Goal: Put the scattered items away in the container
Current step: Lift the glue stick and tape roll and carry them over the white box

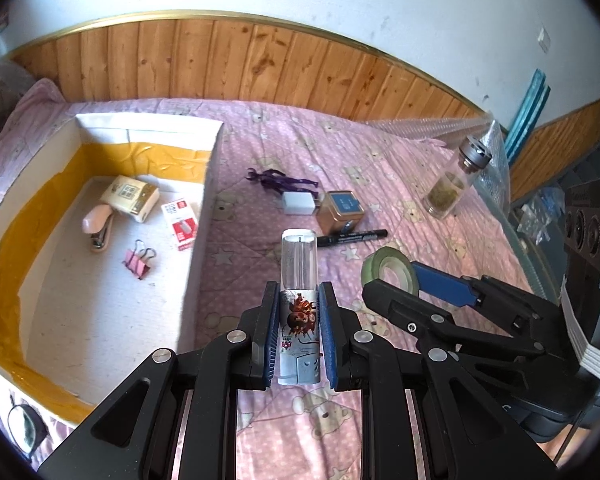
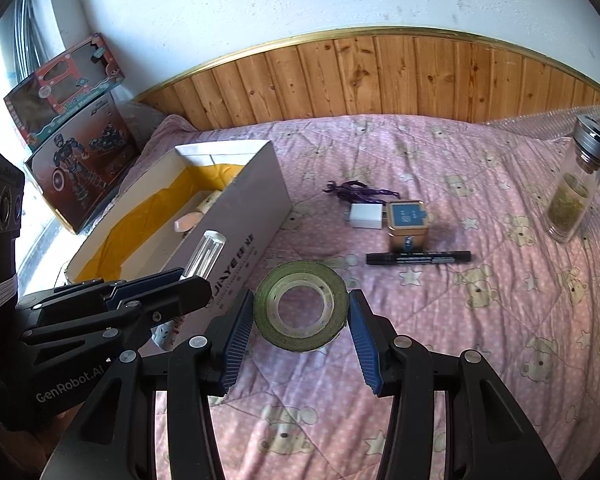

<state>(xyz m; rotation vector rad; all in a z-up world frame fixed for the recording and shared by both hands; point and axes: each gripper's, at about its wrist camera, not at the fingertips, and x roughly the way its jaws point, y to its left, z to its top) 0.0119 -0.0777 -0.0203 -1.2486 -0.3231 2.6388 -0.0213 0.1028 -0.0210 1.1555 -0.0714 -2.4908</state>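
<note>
Left wrist shows your left gripper (image 1: 299, 322) clamped on the slick, rigid lighter (image 1: 299, 280); right gripper (image 2: 301, 312) spread around the tape roll (image 2: 301, 306).

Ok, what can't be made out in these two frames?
- Box contents, right wrist view: mostly hidden behind its near wall.
- Roll of tape, left wrist view: partly covered by the right gripper.
- Marker print: too small in both views.
- Bottle base: hidden between the left gripper pads.
</note>
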